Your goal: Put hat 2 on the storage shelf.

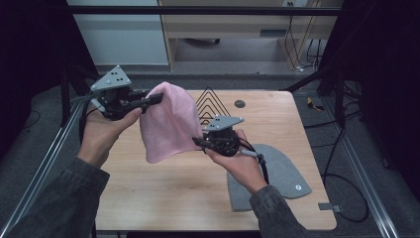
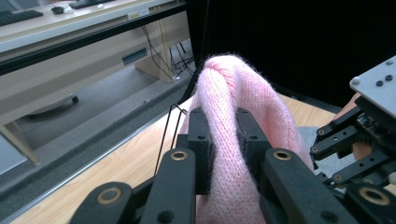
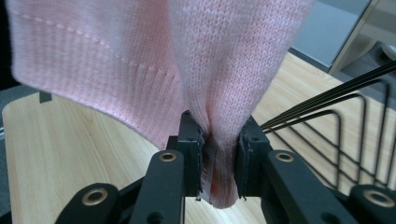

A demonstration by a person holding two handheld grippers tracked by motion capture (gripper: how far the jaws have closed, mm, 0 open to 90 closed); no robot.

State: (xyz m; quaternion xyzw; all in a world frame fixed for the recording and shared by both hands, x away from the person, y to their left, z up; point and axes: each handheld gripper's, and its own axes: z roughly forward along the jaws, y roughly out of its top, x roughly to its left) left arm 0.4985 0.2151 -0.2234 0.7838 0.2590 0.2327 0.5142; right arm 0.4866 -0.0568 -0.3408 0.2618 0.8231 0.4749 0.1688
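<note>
While my left gripper [image 1: 157, 98] pinches the pink beanie [image 1: 168, 121] near its crown, my right gripper [image 1: 198, 142] clamps its edge. It hangs above the table [image 1: 163, 188], with a grey beanie [image 1: 285, 171] lying near.

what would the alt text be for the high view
A person holds a pink knit hat in the air over a wooden table, the left gripper pinching its top and the right gripper its lower edge. A grey hat lies flat on the table at right, and a black wire rack stands behind the pink one.
</note>
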